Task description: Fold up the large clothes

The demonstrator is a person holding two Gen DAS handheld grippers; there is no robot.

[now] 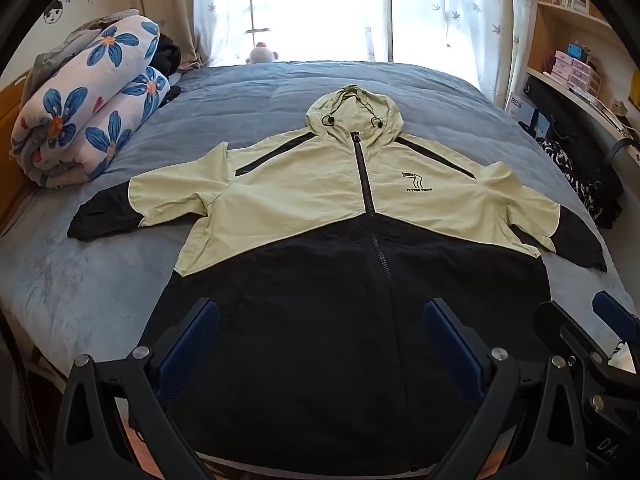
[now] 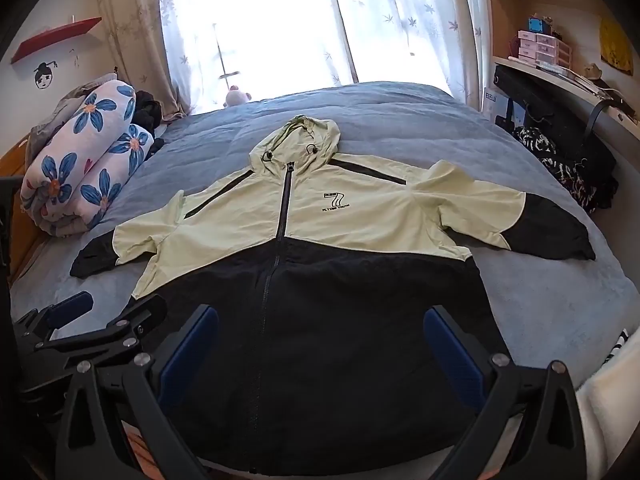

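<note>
A hooded zip jacket [image 1: 304, 192], pale green on top and black below, lies flat and face up on the blue bed [image 1: 248, 92], sleeves spread, hood toward the window. It also shows in the right wrist view [image 2: 360, 216]. My left gripper [image 1: 320, 340] is open and empty above the black hem. My right gripper [image 2: 320, 344] is open and empty above the hem, right of the zip. The right gripper shows in the left wrist view [image 1: 584, 320] at the right edge; the left gripper shows in the right wrist view [image 2: 108, 308] at the left.
A rolled floral quilt [image 1: 88, 104] lies at the bed's far left. A plush toy [image 1: 262, 54] sits by the curtained window. Shelves and a desk [image 1: 576, 68] with boxes stand on the right, with dark clothes [image 1: 576, 176] beside the bed.
</note>
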